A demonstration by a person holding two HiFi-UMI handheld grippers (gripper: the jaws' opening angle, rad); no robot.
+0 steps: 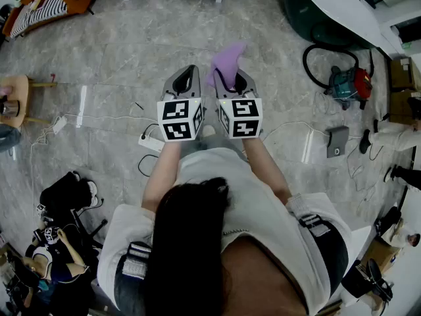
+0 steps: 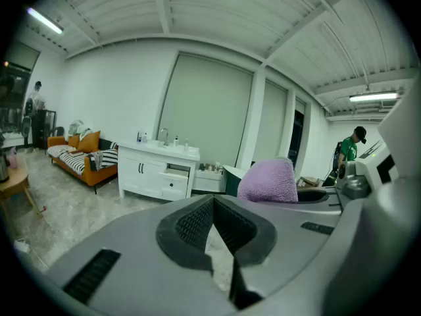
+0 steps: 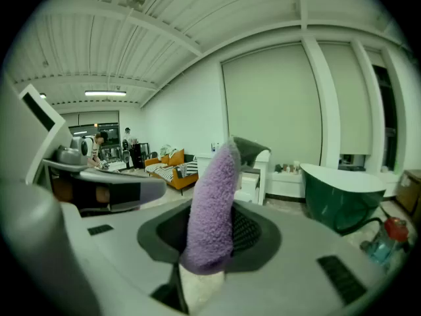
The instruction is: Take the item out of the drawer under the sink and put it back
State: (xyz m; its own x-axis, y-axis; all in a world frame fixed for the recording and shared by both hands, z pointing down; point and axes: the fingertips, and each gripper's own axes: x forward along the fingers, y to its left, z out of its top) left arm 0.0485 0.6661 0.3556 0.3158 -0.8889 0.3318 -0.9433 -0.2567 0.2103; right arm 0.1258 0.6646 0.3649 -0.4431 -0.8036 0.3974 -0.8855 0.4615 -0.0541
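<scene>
Care with the grip is the main point now, I think: the purple cloth (image 3: 214,209) is soft and stands up out of the right gripper (image 3: 209,239), whose jaws are closed on its lower part only. In my judgement the grip should be firm while the cloth is carried to the far side, where the white sink cabinet (image 2: 158,170) stands with one drawer (image 2: 176,171) a little open. The loose upper end may catch on the drawer edge, so it seems better to lower the cloth in from above and open the jaws only when it lies inside.

The left gripper (image 2: 214,226) has its jaws together and nothing between them; it could pull the drawer wider if needed.

Both grippers are held side by side, just beside each other, in front of the person's body, with the forearms bent forward and the jaws pointing away, toward the far side. The person stands on the tiled floor (image 1: 118,58), well apart from the cabinet.
</scene>
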